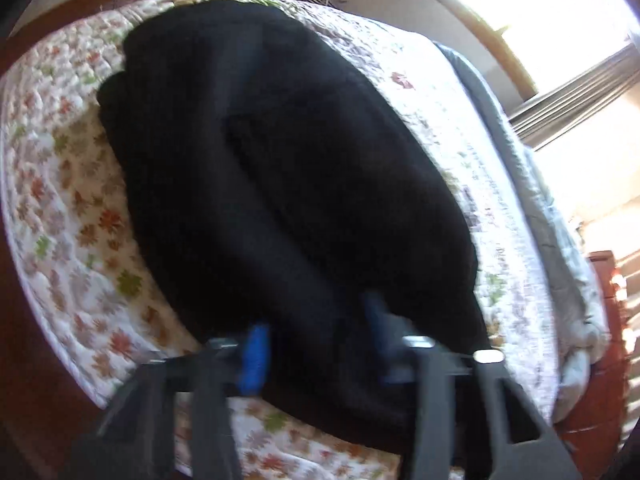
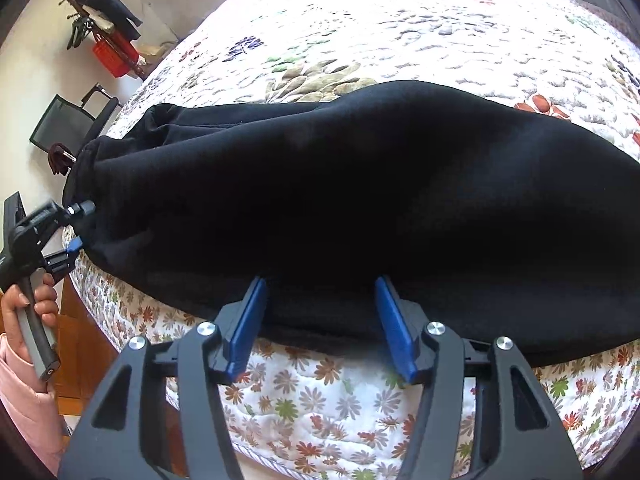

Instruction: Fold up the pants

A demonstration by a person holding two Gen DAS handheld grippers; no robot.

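Black pants (image 2: 360, 200) lie bunched lengthwise on floral quilt (image 2: 320, 408); both tools (image 1: 316, 344) (image 2: 320, 316) gape wide at their edge.

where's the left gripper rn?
Far left of the right wrist view: left gripper sits at the end of the black pants, over the floral quilt edge.
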